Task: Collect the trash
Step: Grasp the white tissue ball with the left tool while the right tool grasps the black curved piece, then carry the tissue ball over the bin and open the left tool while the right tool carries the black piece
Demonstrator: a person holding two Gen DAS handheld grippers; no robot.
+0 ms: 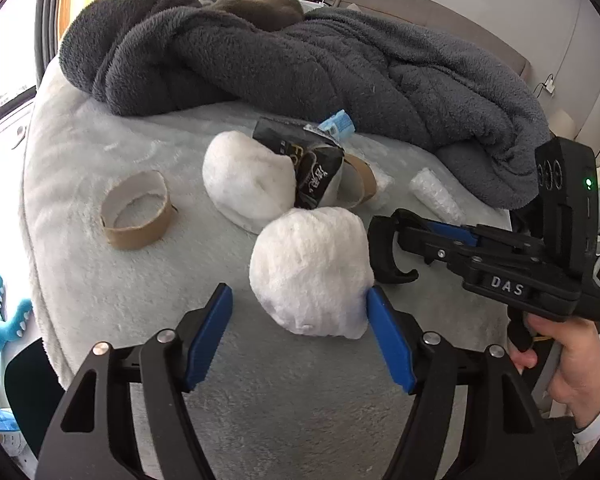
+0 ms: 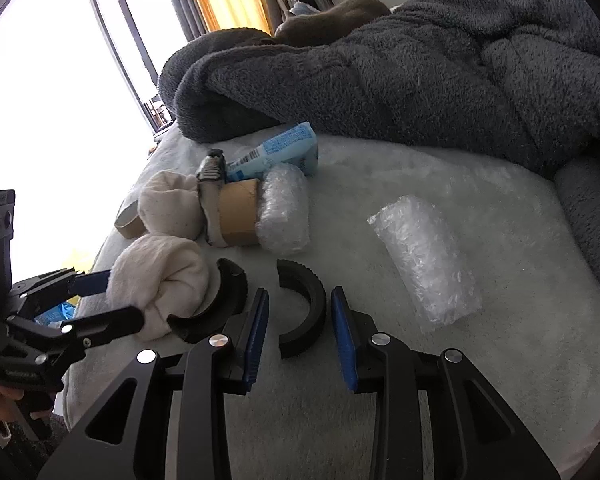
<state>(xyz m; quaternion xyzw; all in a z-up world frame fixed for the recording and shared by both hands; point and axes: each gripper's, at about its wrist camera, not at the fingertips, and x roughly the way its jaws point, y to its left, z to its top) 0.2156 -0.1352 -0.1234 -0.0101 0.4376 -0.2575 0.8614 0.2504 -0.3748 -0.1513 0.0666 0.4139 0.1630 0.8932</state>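
Note:
A white fluffy wad [image 1: 312, 272] lies on the pale fleece bed cover [image 1: 100, 288]. My left gripper [image 1: 299, 290] straddles it: the right blue pad touches its side, while the left pad stands off with a gap. My right gripper [image 1: 388, 248] hovers just right of the wad, a hand on its handle. In the right wrist view the right gripper [image 2: 268, 292] has its curved black claws a little apart with nothing between them. Its left claw rests against the same wad [image 2: 160, 288], and the left gripper [image 2: 100, 300] flanks that wad.
More trash lies behind: a second white wad [image 1: 244, 180], a cardboard ring [image 1: 136, 216], a black wrapper [image 1: 312, 168], a blue packet [image 2: 276, 152], a cardboard tube [image 2: 236, 212] and two bubble-wrap rolls [image 2: 424, 260] [image 2: 284, 208]. A dark grey blanket [image 1: 300, 60] is heaped at the back.

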